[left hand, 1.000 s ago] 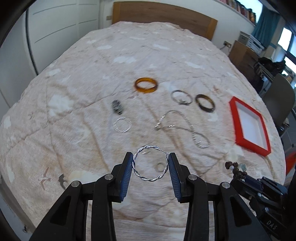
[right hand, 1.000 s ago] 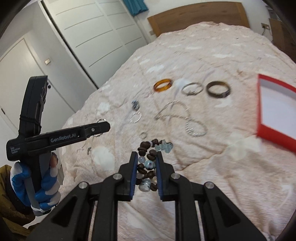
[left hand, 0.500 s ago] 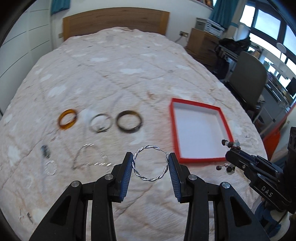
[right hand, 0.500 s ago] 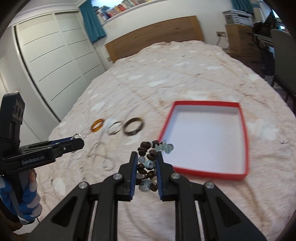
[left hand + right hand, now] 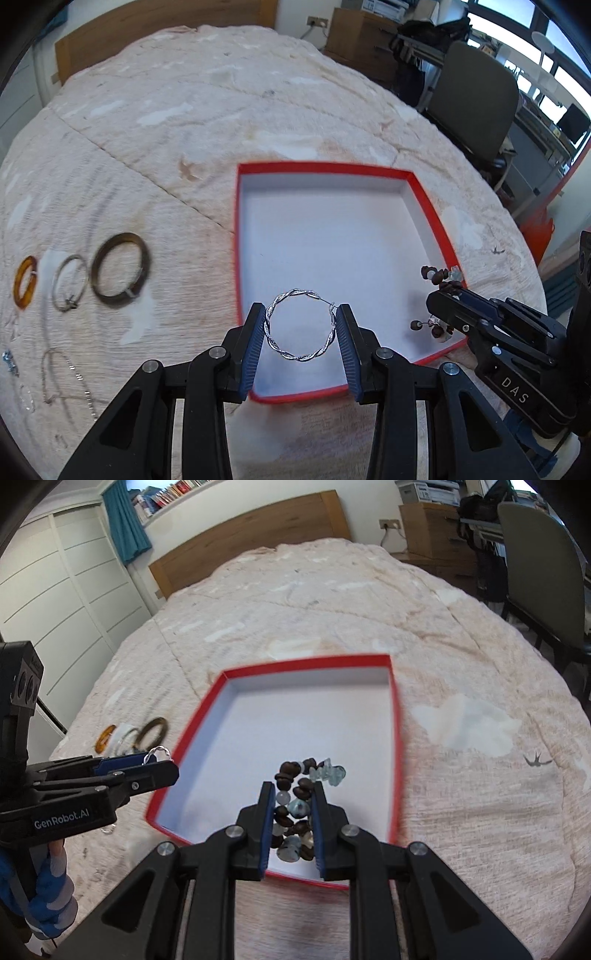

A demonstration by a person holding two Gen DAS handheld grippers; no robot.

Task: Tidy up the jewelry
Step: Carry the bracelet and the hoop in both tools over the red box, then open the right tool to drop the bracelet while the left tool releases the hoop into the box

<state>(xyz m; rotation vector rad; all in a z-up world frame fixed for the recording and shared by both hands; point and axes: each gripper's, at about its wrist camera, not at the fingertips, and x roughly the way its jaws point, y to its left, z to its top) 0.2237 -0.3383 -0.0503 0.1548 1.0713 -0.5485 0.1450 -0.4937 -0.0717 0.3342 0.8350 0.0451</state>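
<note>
Red box now nearer, under twisted hoop, beaded bracelet

The left gripper pinches a twisted silver hoop between its blue pads over the near left part of the red tray. At the right, the right gripper holds a beaded bracelet over the tray's near right edge. Three bangles lie to the left on the bedspread.
</note>
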